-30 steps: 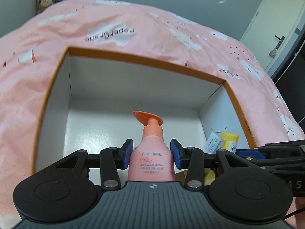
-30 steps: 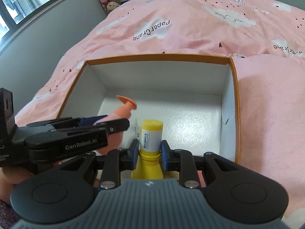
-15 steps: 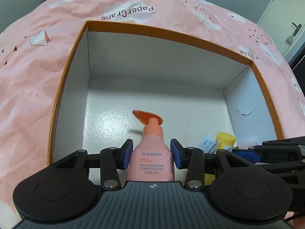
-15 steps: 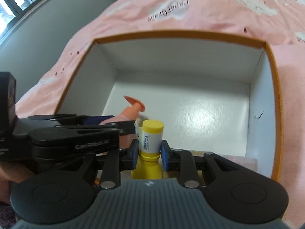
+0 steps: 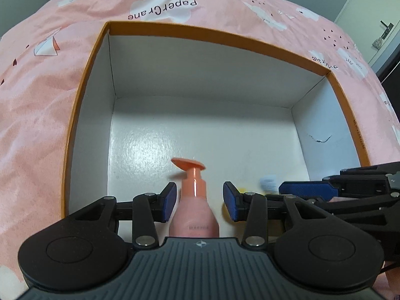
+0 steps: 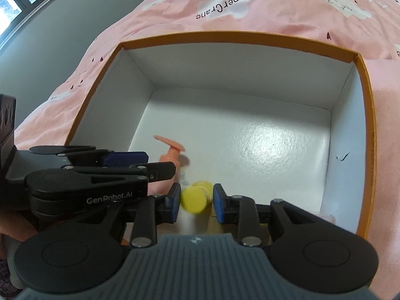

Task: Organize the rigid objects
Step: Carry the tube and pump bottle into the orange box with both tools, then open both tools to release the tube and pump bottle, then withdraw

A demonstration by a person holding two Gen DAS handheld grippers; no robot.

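The pink pump bottle [image 5: 194, 215] loses its lower body behind the left gripper's housing, its label print too smeared to read. The yellow bottle [image 6: 196, 197] is motion-blurred, its base unseen; in the left view it is only a pale smudge

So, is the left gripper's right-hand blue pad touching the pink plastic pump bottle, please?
Apart: left wrist view shows white floor between pad and bottle.

Two close wrist views, steeply down into one shared box [image 5: 335, 85].
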